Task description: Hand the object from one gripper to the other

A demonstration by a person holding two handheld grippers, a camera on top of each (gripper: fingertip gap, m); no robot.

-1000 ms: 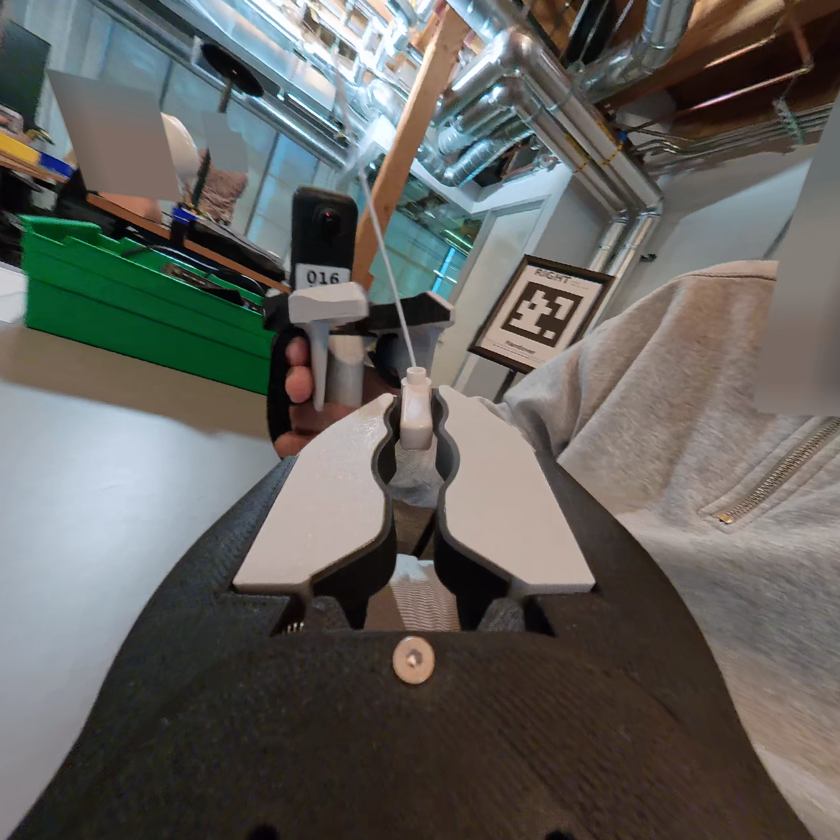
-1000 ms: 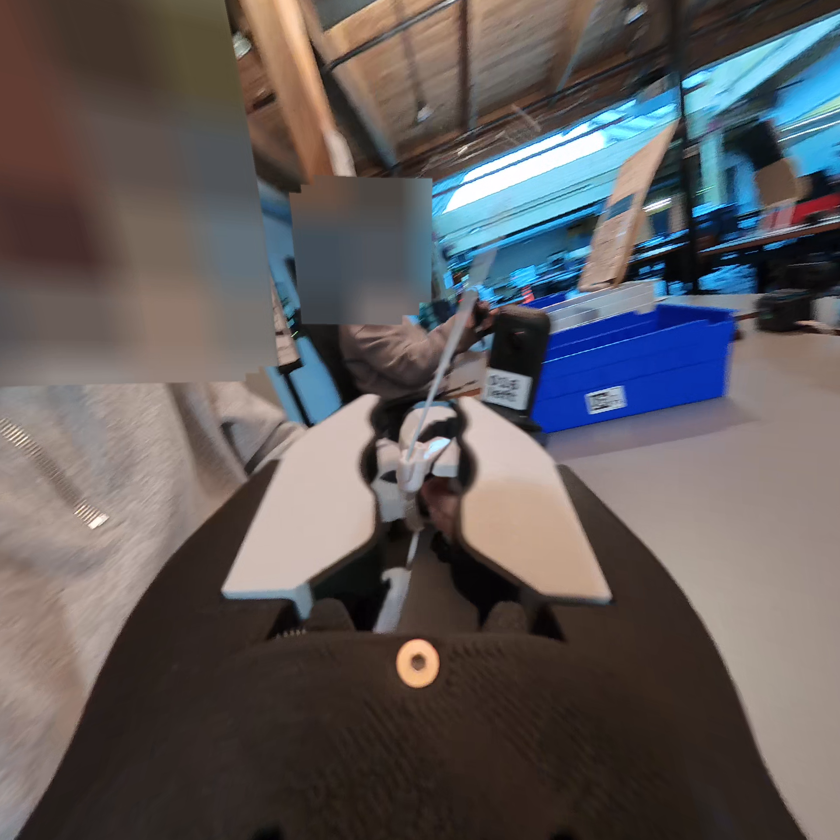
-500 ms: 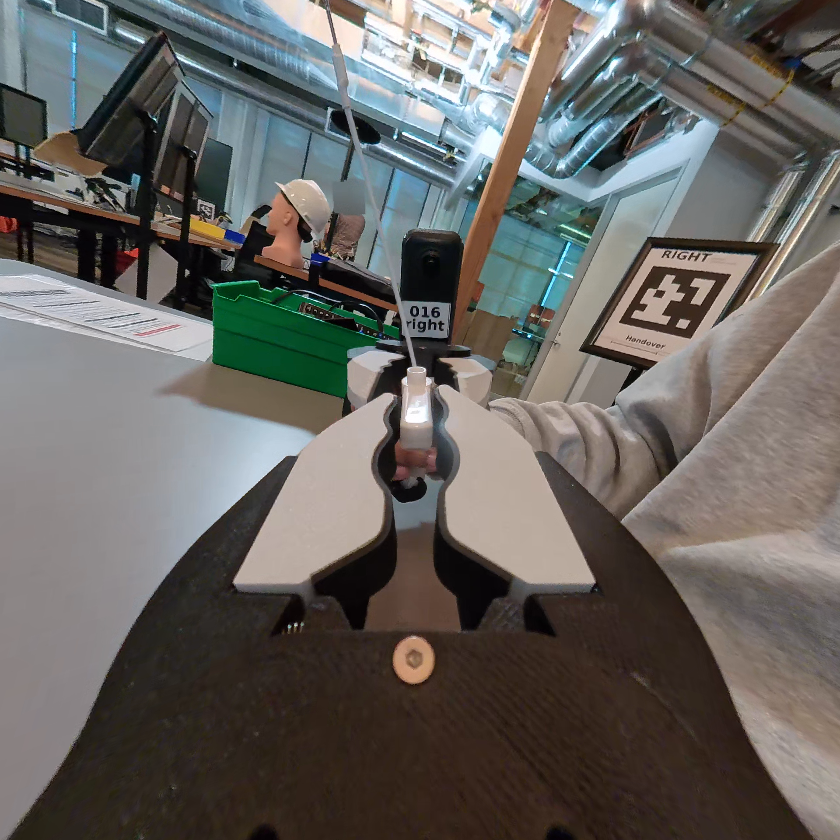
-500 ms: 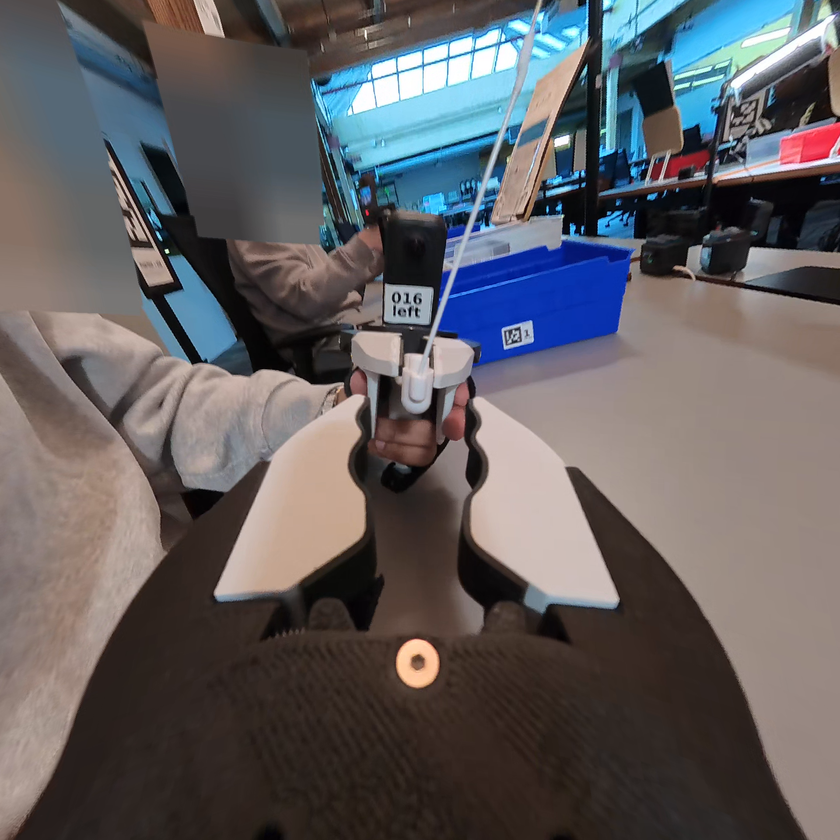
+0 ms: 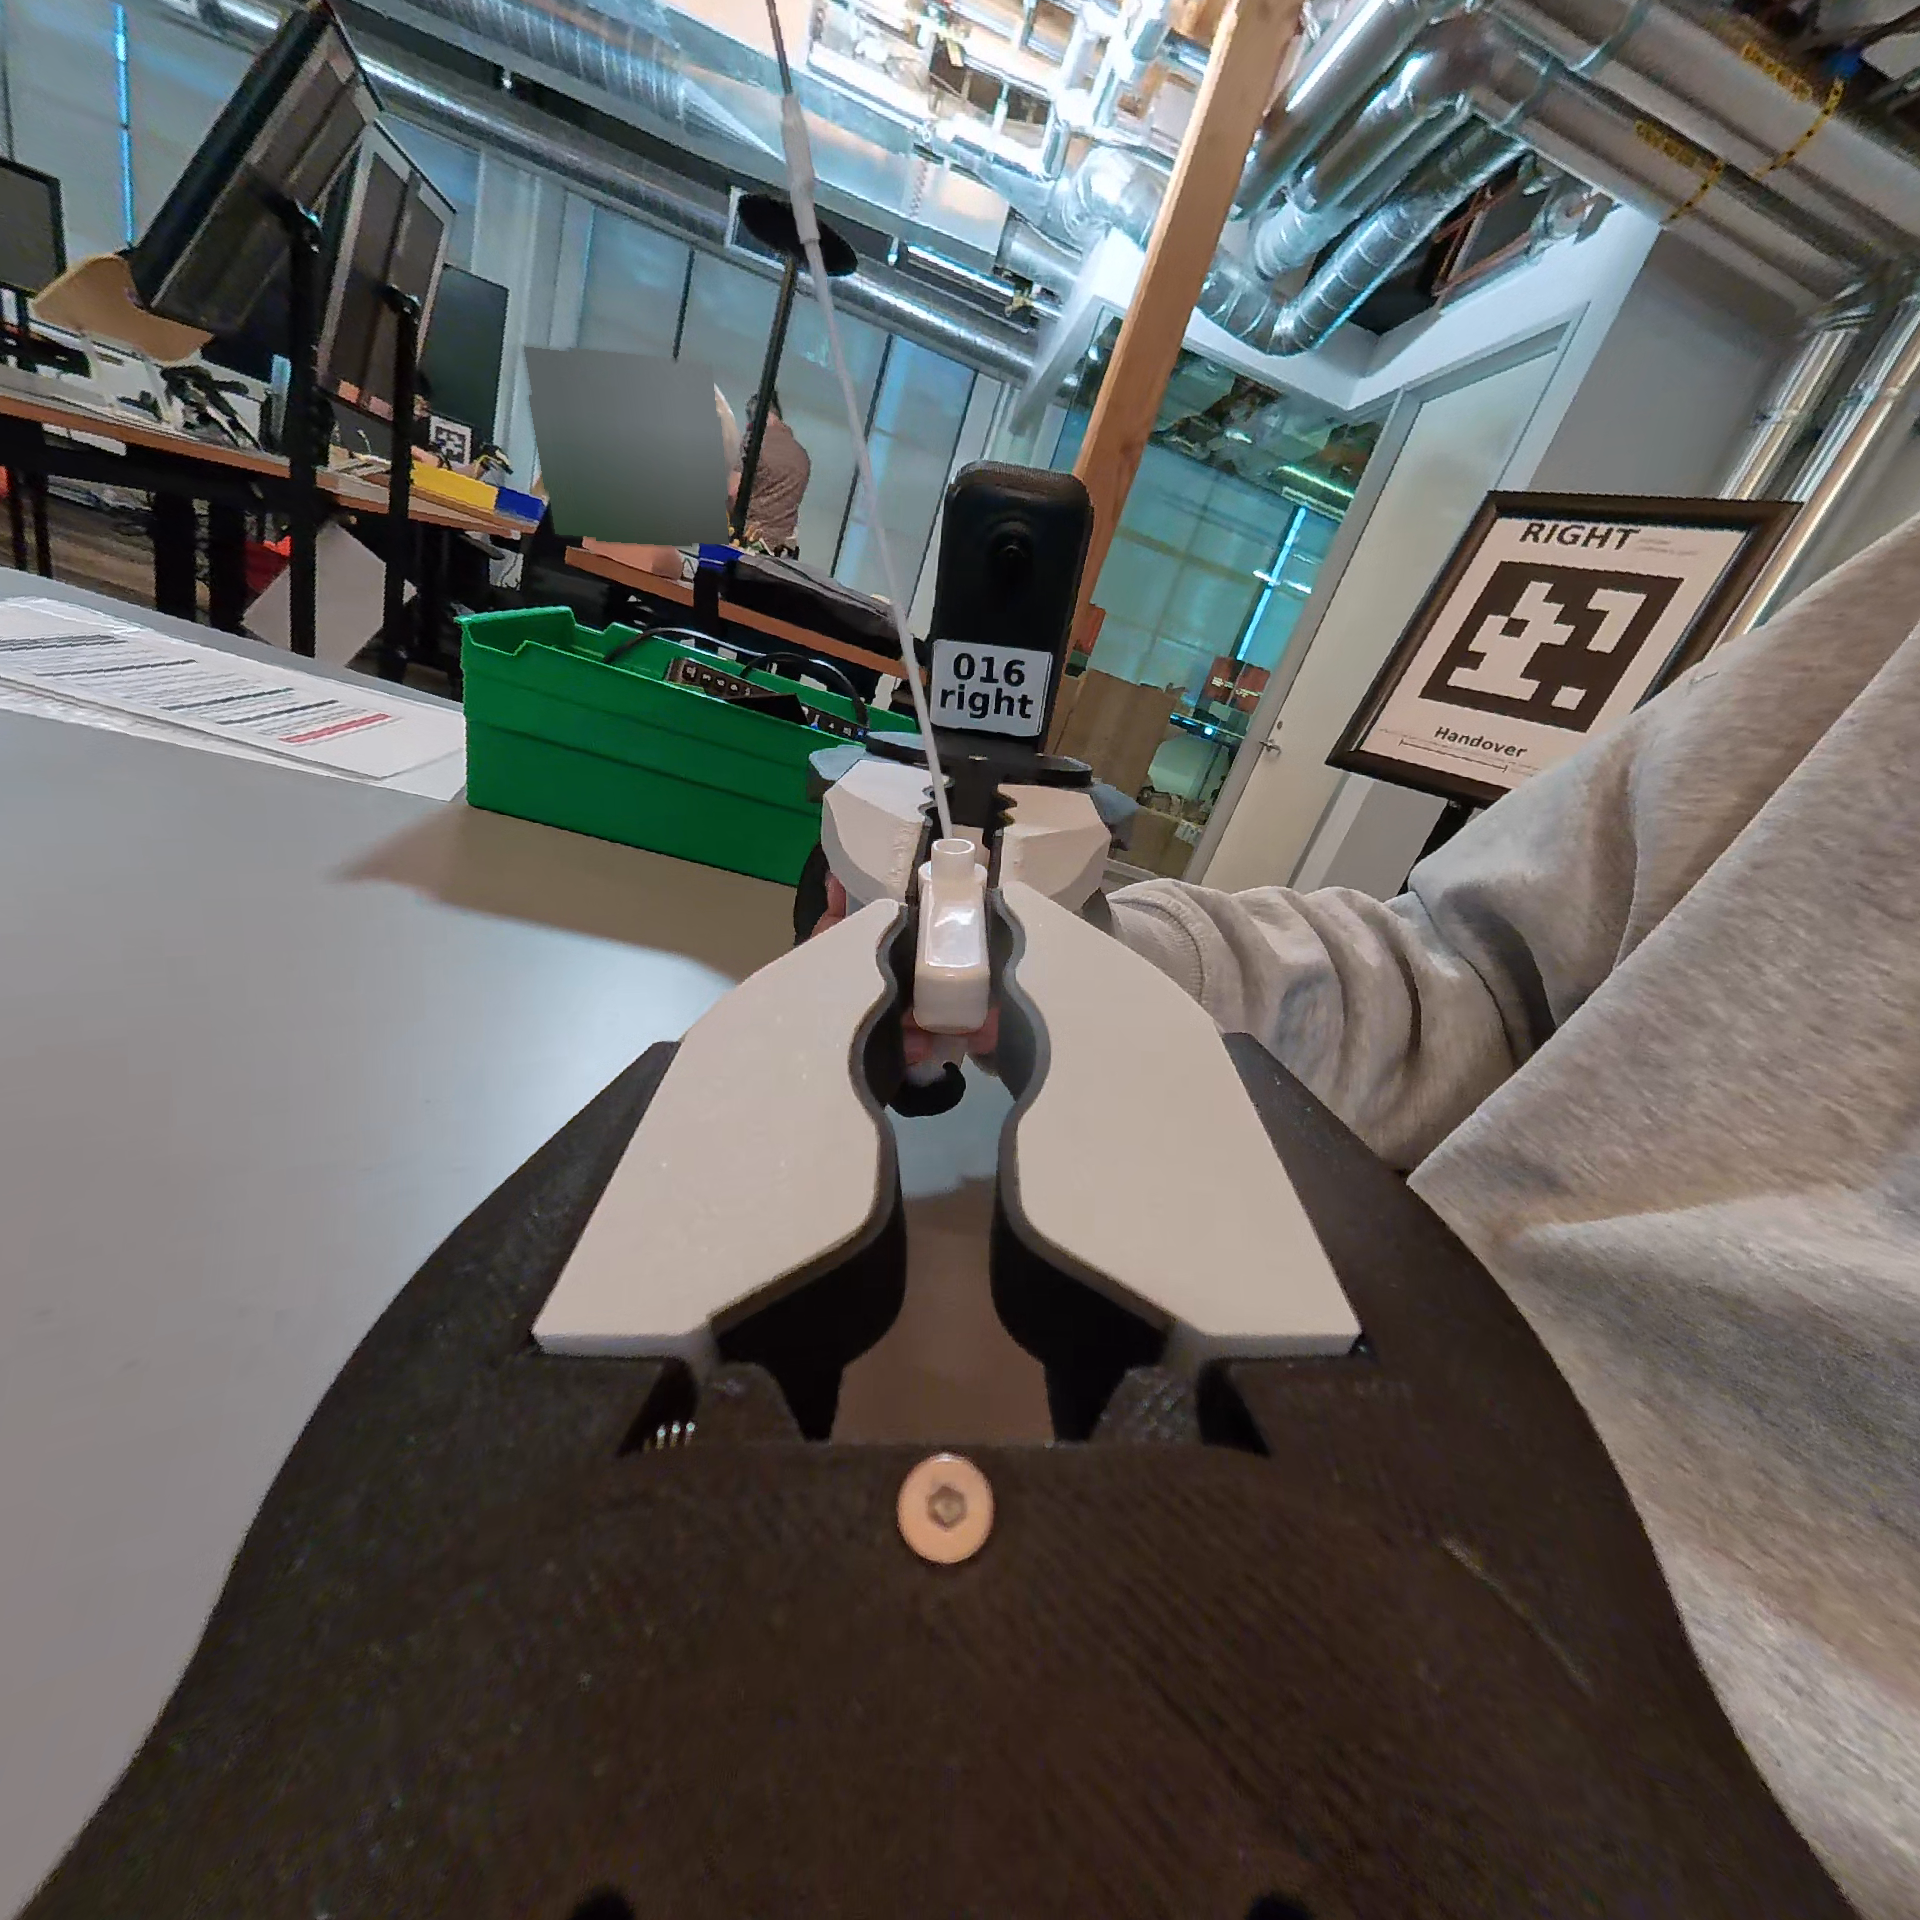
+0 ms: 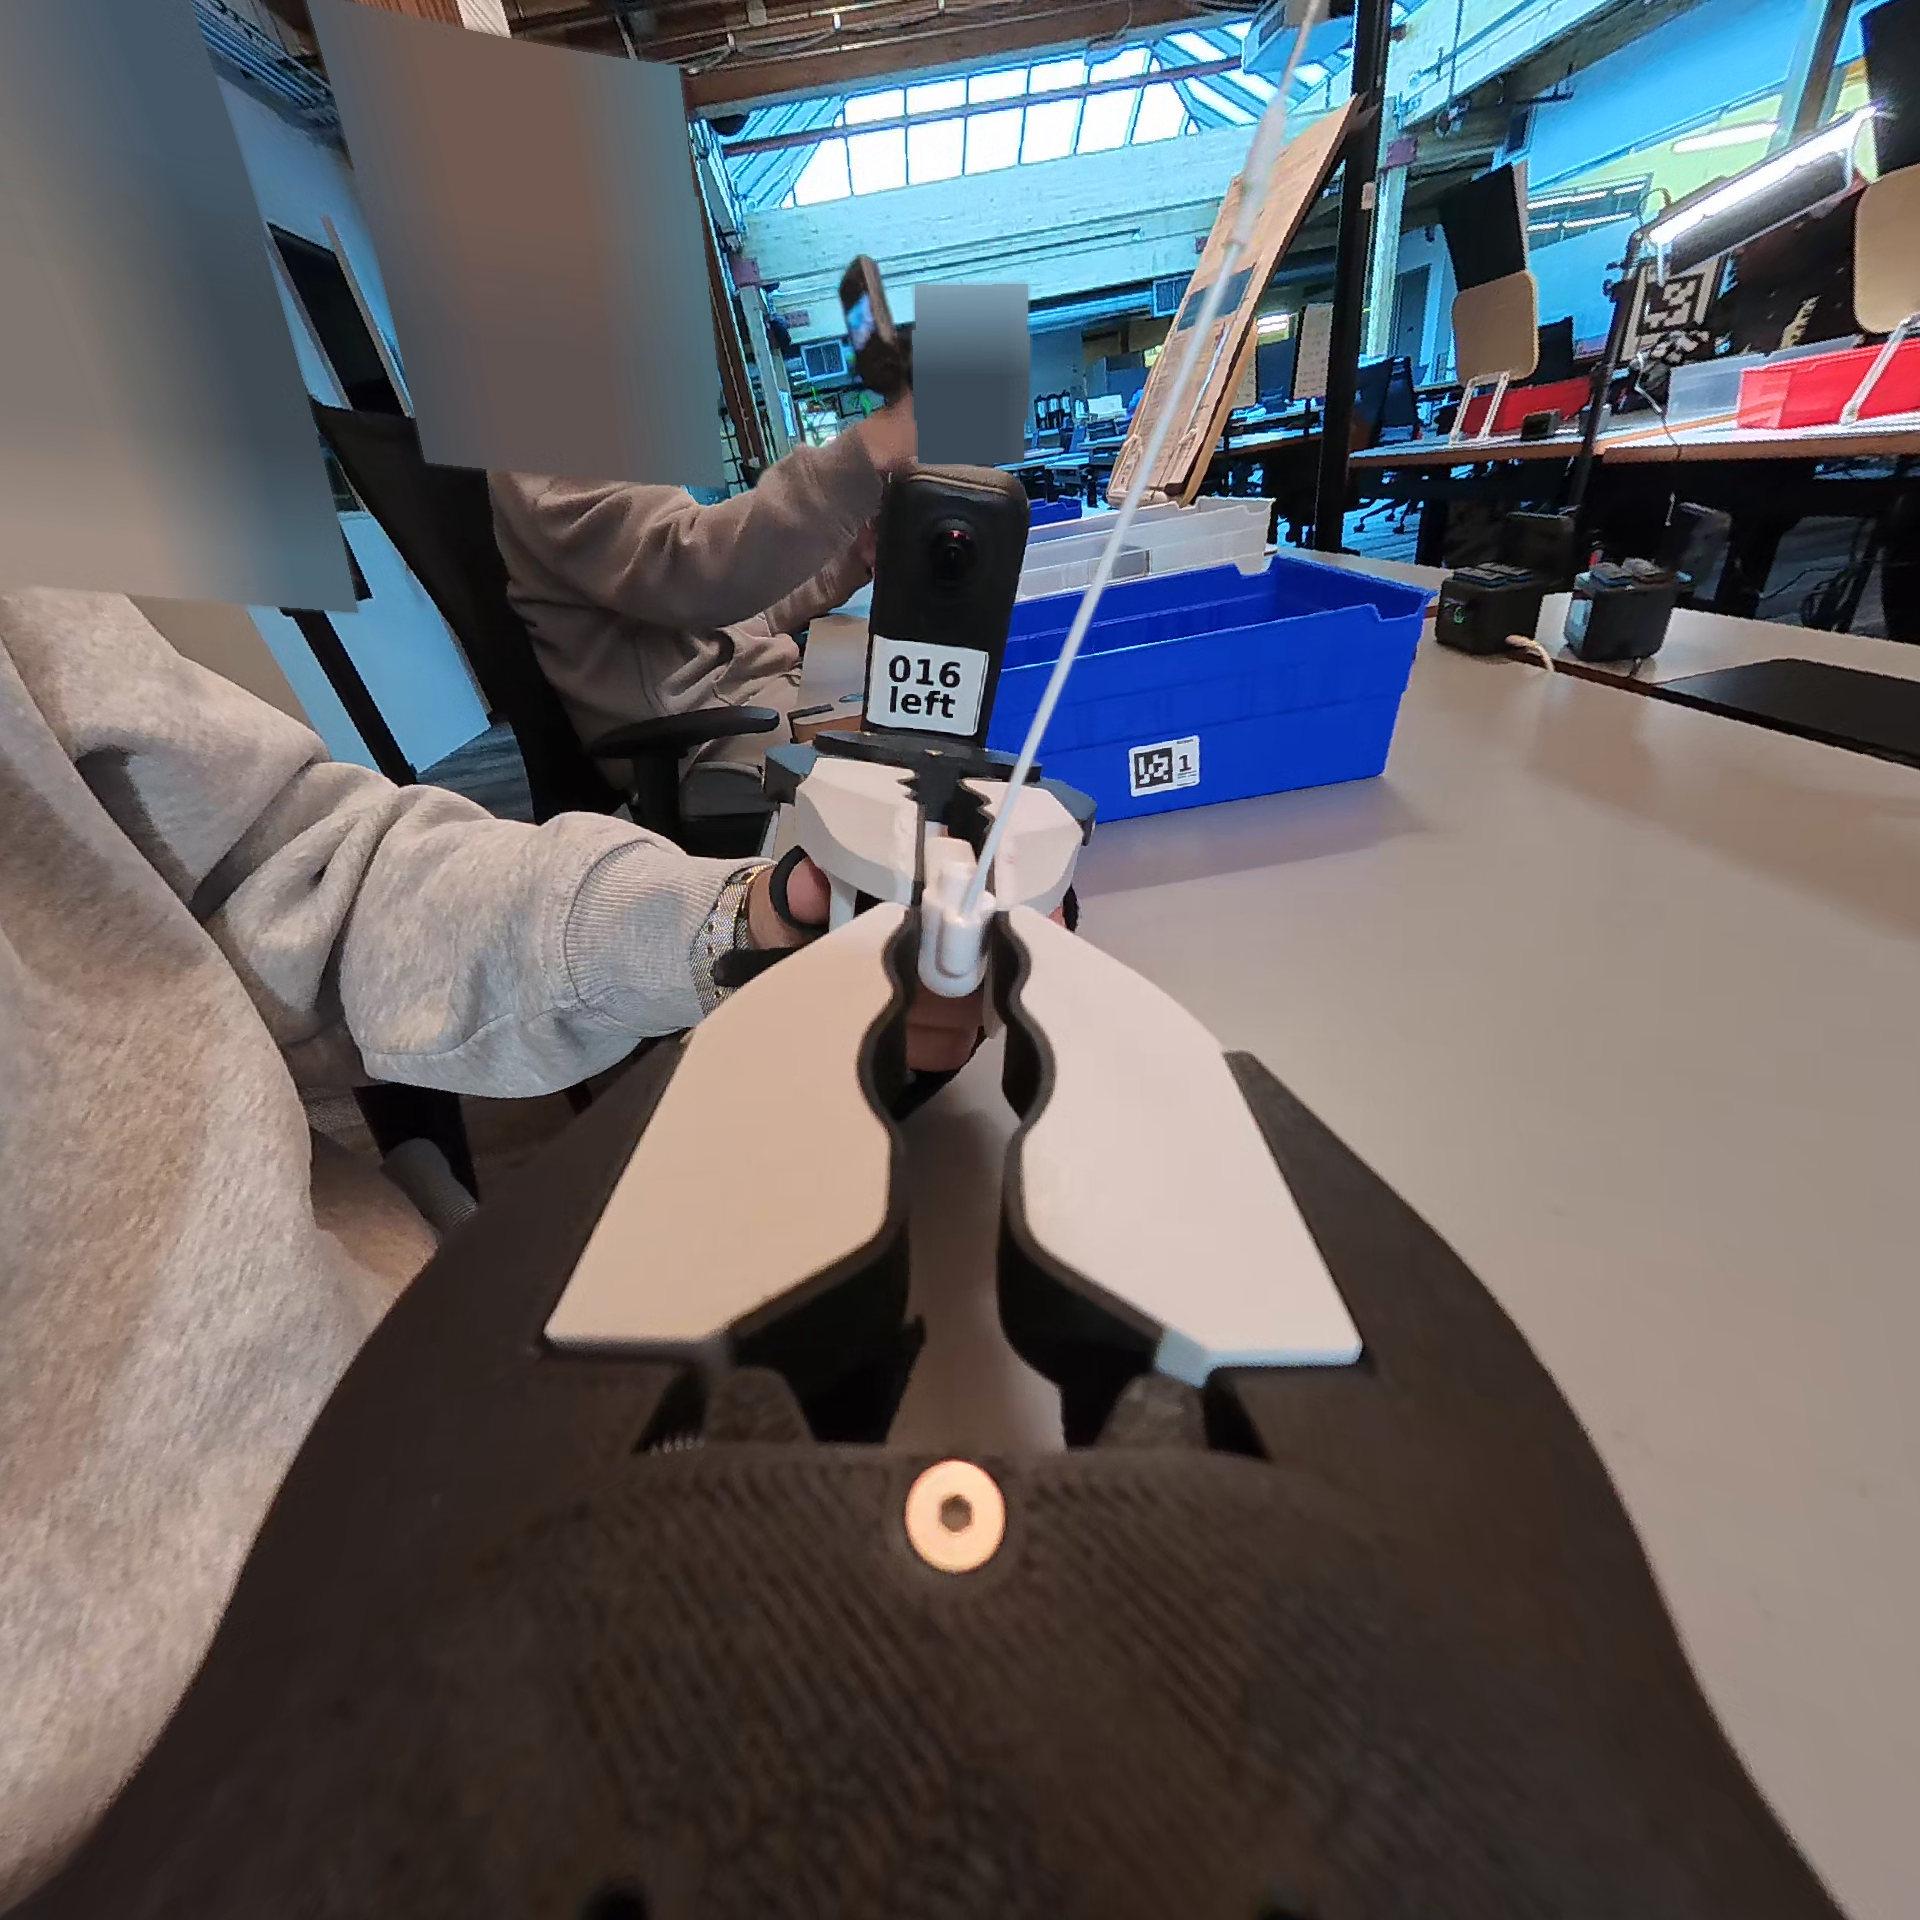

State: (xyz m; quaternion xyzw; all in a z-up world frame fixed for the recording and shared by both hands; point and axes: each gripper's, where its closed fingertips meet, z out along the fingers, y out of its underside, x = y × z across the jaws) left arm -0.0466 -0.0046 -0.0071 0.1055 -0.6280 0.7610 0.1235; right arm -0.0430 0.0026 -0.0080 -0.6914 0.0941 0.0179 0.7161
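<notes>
Grey table [image 5: 260, 1039] | green bin [image 5: 623, 748]: cables | blue bin [image 6: 1226, 675] | both grippers [image 5: 951, 935] [image 6: 951, 940] pinch white plug [image 5: 951, 956]

Bare table [image 5: 260, 1039] leftward; green bin [image 5: 623, 748] blocks beyond.

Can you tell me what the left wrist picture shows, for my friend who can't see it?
The left gripper pinches a small white plug whose thin white cable rises up out of view. Just behind, the right gripper faces it above a grey table, with a green bin farther back.
</notes>
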